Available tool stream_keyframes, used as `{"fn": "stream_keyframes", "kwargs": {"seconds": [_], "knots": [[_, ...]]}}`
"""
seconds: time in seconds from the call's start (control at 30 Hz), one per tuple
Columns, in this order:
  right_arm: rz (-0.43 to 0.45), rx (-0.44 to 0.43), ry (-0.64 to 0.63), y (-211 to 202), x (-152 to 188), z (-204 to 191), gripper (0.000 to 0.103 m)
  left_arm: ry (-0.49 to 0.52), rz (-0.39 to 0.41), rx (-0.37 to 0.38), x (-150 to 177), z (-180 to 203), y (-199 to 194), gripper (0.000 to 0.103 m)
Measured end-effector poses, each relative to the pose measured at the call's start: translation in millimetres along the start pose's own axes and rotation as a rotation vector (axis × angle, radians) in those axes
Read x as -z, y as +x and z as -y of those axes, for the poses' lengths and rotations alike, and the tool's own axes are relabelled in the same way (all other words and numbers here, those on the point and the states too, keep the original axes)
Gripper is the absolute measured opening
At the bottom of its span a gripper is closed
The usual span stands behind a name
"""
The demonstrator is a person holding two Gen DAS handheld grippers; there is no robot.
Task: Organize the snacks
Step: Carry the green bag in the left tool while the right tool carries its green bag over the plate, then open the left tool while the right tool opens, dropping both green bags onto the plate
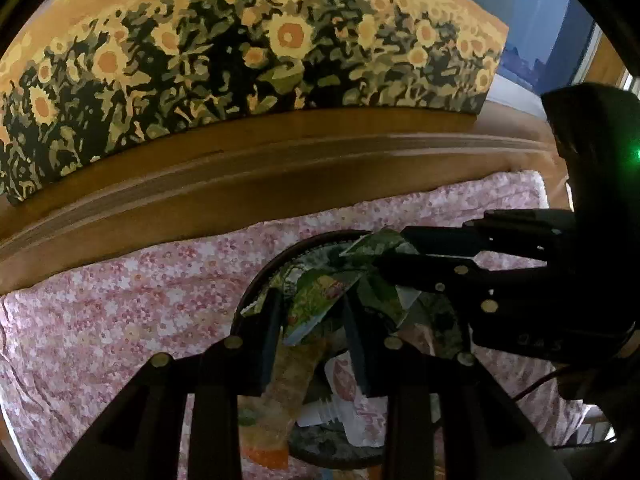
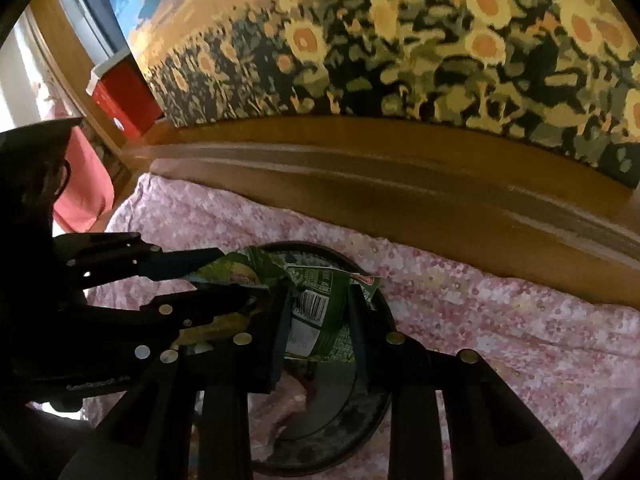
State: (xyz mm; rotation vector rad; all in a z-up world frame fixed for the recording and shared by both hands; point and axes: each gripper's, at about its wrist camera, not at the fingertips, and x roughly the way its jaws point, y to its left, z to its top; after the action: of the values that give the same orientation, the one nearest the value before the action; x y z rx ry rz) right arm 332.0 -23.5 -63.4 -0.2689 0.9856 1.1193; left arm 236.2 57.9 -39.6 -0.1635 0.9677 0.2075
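Snack packets light, crinkly, slippery; grip flat edges. Left tongs, right tongs each clamped on a packet over bowl.

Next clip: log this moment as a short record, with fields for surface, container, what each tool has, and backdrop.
surface: pink floral cloth against a wooden ledge
container: round dark tray on the cloth, other packets lying in it
left tool: closed on one end of the green snack packet
right tool: closed on the same packet, barcode side facing its camera
packet position: held over the tray by both tools
backdrop: sunflower painting on the ledge
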Motion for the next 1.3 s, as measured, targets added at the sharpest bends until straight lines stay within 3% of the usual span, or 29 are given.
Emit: {"fn": "stream_keyframes", "kwargs": {"seconds": [0.23,0.43,0.67,0.8,1.07,1.17,1.3], "knots": [[0.002,0.010,-0.012,9.3,0.3,-4.8,0.029,0.024,-0.019,-0.005,1.0,8.1,13.9,0.033],[-0.012,0.004,-0.019,8.2,3.6,-5.6,0.029,-0.023,-0.067,0.003,5.1,6.3,20.7,0.055],[-0.017,-0.001,-0.013,6.8,4.8,-4.6,0.029,-0.053,-0.015,0.006,1.7,-4.8,0.6,0.074],[-0.016,-0.006,-0.019,4.1,4.6,-6.0,0.029,-0.074,-0.003,-0.008,-0.6,-11.6,-7.2,0.076],[-0.006,-0.010,-0.015,-2.6,4.4,-6.8,0.037,-0.108,0.019,-0.038,2.3,-24.4,-17.9,0.090],[0.007,-0.005,-0.012,-6.1,3.9,-6.8,0.051,-0.110,0.031,-0.035,3.8,-29.5,-24.3,0.091],[0.012,0.003,-0.009,-9.4,4.1,-8.9,0.053,-0.113,0.031,-0.028,6.6,-31.5,-27.3,0.091]]}}
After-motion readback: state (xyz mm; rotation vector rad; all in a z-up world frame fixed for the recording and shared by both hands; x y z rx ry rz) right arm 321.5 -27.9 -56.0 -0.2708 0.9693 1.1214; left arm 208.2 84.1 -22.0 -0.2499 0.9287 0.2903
